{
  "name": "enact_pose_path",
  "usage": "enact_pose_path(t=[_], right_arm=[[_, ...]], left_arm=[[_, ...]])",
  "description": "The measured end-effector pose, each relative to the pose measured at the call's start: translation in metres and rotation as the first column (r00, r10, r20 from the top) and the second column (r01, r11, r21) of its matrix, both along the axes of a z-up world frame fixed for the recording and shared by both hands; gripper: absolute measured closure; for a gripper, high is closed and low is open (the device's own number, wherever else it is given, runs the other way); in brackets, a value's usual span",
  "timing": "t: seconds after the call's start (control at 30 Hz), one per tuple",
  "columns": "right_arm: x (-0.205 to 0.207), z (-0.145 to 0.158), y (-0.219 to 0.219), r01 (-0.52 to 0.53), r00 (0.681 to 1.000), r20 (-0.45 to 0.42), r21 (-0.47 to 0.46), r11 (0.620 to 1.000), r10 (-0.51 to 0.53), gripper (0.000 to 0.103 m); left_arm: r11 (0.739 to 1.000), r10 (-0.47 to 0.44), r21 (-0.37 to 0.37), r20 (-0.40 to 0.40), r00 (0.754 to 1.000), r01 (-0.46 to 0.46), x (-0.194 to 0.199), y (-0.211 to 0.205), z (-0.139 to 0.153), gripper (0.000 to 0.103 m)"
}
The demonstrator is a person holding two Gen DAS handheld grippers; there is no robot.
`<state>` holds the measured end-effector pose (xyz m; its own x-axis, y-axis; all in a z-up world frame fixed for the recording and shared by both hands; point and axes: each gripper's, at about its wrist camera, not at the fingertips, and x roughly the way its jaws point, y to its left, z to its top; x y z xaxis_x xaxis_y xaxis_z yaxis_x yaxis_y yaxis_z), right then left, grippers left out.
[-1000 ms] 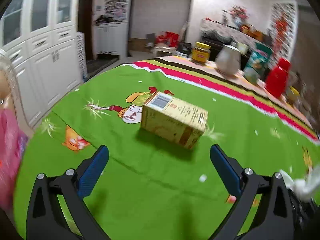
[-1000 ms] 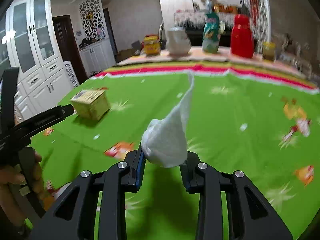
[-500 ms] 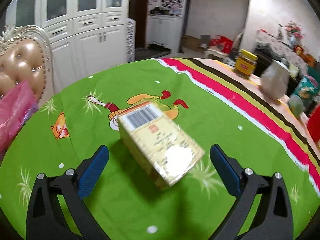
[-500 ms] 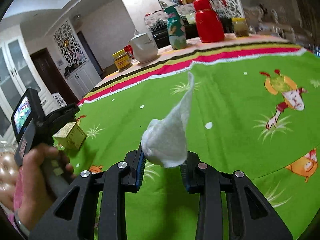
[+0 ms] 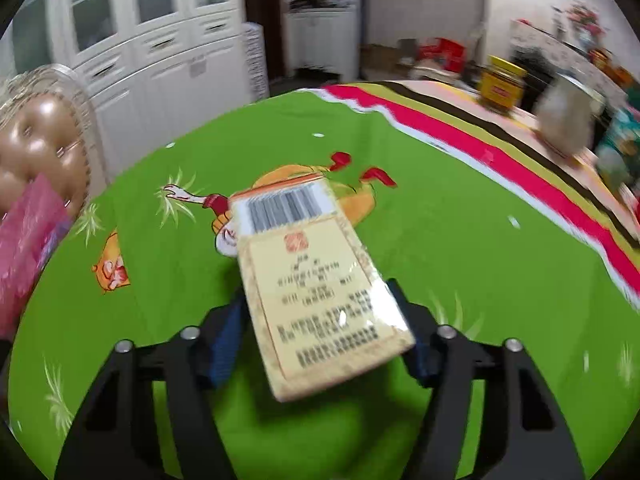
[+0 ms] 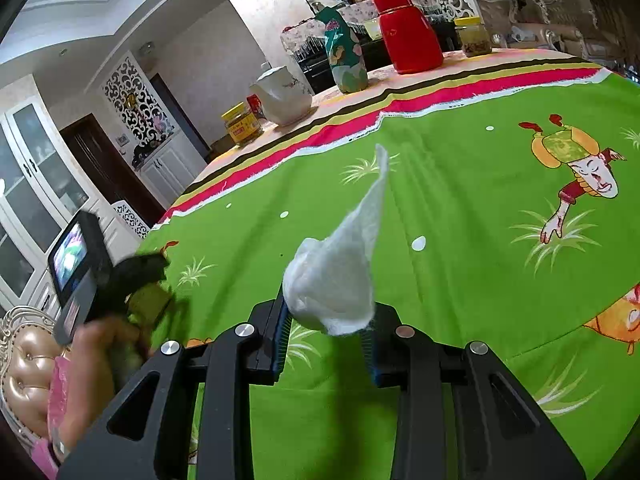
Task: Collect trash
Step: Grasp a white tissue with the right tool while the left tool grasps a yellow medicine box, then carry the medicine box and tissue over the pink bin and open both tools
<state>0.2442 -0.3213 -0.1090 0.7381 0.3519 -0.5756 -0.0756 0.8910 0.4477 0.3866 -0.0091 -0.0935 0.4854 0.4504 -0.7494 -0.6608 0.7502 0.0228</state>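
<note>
A yellow barcoded carton (image 5: 316, 276) is clamped by the left gripper (image 5: 320, 332); a white tissue wad (image 6: 340, 276) is pinched by the right gripper (image 6: 326, 340).

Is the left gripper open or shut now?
Shut on the yellow box: the left gripper has its blue pads against both sides.

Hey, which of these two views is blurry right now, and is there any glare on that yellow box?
Left wrist view: background jars and cabinets are motion-smeared, and the yellow box between the left gripper fingers carries small white glare spots. Right wrist view: mostly sharp, the tissue in the right gripper is crisp, only the person's hand at left is smeared.
</note>
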Motion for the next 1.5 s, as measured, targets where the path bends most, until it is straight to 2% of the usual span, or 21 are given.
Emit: enact_pose_path(t=[0.07,0.13,0.2,0.27,0.3,0.37,0.47,0.53,0.6,0.67,0.73,0.83,1.0,1.17,1.27,1.5], right_arm=[[-0.002,0.000,0.000,-0.001,1.000,0.004,0.004,1.000,0.001,0.071],[-0.002,0.000,0.000,-0.002,1.000,0.002,0.005,1.000,0.002,0.071],[-0.003,0.000,0.002,-0.005,1.000,-0.003,0.003,1.000,0.005,0.071],[-0.002,0.000,0.003,-0.007,1.000,-0.004,-0.001,1.000,0.007,0.071],[-0.002,0.000,0.003,-0.009,1.000,-0.004,-0.002,1.000,0.009,0.071],[-0.002,0.000,0.005,-0.014,1.000,-0.003,-0.005,1.000,0.014,0.071],[-0.004,0.001,0.009,-0.027,1.000,0.001,-0.014,1.000,0.027,0.071],[-0.005,0.002,0.011,-0.033,0.999,0.005,-0.022,0.999,0.033,0.071],[-0.005,0.003,0.013,-0.043,0.999,0.007,-0.027,0.999,0.043,0.071],[-0.005,0.003,0.016,-0.051,0.999,0.010,-0.035,0.998,0.052,0.071],[-0.005,0.004,0.018,-0.059,0.998,0.013,-0.041,0.997,0.060,0.071],[-0.006,0.005,0.023,-0.077,0.997,0.017,-0.062,0.995,0.078,0.071],[-0.010,0.010,0.041,-0.126,0.991,0.032,-0.137,0.982,0.132,0.071],[-0.017,0.014,0.061,-0.172,0.981,0.046,-0.216,0.961,0.186,0.071],[-0.021,0.015,0.069,-0.193,0.976,0.051,-0.239,0.952,0.211,0.071],[-0.033,0.027,0.087,-0.246,0.955,0.093,-0.278,0.929,0.281,0.071]], left_arm=[[0.996,-0.089,0.001,-0.001,0.996,0.089,-0.016,-0.005,0.001,0.050],[0.984,-0.177,-0.008,-0.004,0.984,0.177,-0.037,-0.005,0.001,0.052],[0.973,-0.229,-0.006,-0.002,0.973,0.229,-0.052,-0.001,0.002,0.052],[0.959,-0.283,-0.022,-0.007,0.959,0.283,-0.061,0.009,0.001,0.049],[0.954,-0.298,-0.034,0.001,0.955,0.298,-0.063,0.013,0.001,0.042],[0.953,-0.301,-0.025,0.000,0.954,0.301,-0.063,0.018,0.000,0.032],[0.950,-0.310,-0.016,0.011,0.951,0.310,-0.060,0.020,-0.001,0.032],[0.941,-0.336,-0.029,0.006,0.942,0.336,-0.053,0.017,-0.003,0.034],[0.935,-0.354,-0.031,0.006,0.935,0.354,-0.050,0.015,-0.003,0.052],[0.933,-0.361,-0.016,0.008,0.933,0.361,-0.050,0.011,-0.002,0.054],[0.927,-0.375,0.032,0.023,0.927,0.374,-0.056,0.004,0.004,0.054],[0.910,-0.408,0.102,0.049,0.912,0.402,-0.071,-0.010,0.015,0.054],[0.873,-0.479,0.157,0.109,0.871,0.461,-0.109,-0.033,0.035,0.054],[0.849,-0.522,0.197,0.165,0.837,0.491,-0.148,-0.051,0.048,0.054],[0.842,-0.530,0.231,0.189,0.826,0.487,-0.171,-0.057,0.055,0.054],[0.841,-0.525,0.281,0.213,0.824,0.463,-0.209,-0.054,0.063,0.054]])
